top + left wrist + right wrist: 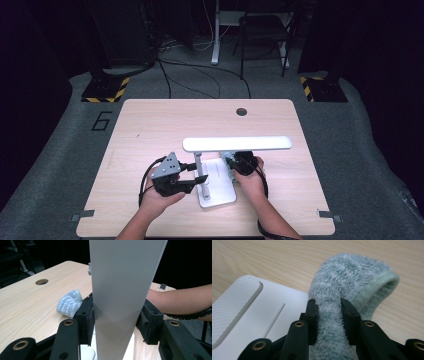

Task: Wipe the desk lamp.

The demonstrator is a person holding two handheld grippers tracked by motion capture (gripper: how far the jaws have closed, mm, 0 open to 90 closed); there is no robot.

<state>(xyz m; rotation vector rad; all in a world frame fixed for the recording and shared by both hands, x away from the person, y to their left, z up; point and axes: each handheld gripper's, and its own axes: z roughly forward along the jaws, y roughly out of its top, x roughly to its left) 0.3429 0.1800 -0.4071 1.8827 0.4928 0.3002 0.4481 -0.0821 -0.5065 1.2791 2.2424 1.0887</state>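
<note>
A white desk lamp stands near the table's front middle, with a long flat head (237, 143) on a slim post (199, 167) and a flat base (217, 187). My left gripper (199, 174) comes in from the left, and in the left gripper view its pads press both sides of the wide white post (120, 290), so the left gripper (117, 323) is shut on it. My right gripper (234, 164) is at the base's far right corner. It is shut (329, 312) on a fluffy grey-green cloth (352, 275), which lies beside the white base (249, 307). The cloth (68, 303) lies on the wood behind the post.
The light wooden table (150, 125) has a round cable hole (241, 111) near its far edge. The lamp head overhangs both grippers. The person's right forearm (180, 300) crosses behind the post. Cables, a chair and stands sit on the floor beyond the table.
</note>
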